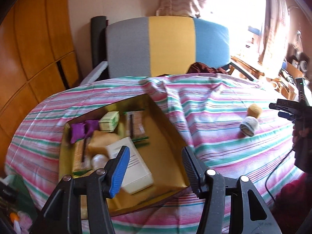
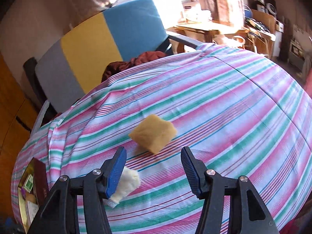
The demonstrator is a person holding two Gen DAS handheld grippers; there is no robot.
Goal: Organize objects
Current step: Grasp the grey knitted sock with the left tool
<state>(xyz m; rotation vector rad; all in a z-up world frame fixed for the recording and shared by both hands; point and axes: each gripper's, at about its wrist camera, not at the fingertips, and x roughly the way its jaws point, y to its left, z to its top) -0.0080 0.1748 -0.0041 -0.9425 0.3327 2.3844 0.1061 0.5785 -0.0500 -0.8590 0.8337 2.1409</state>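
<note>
The right gripper (image 2: pixel 153 170) hangs with jaws apart over the striped bedspread (image 2: pixel 234 105), the tan pouch (image 2: pixel 154 134) just ahead, the white bundle (image 2: pixel 127 184) beside its left finger; the left gripper (image 1: pixel 155 170), also spread, hovers empty above the box (image 1: pixel 167 136); best to centre on 1 item, then close gently.

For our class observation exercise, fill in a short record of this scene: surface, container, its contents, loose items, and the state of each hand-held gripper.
surface: striped bedsheet
container: open gold-lined box on the sheet
contents: purple pouches, green-printed carton, white box, other packets
loose items: tan cushion and white bundle, outside the box
left hand-held gripper: open, above the box
right hand-held gripper: open, near the loose items
</note>
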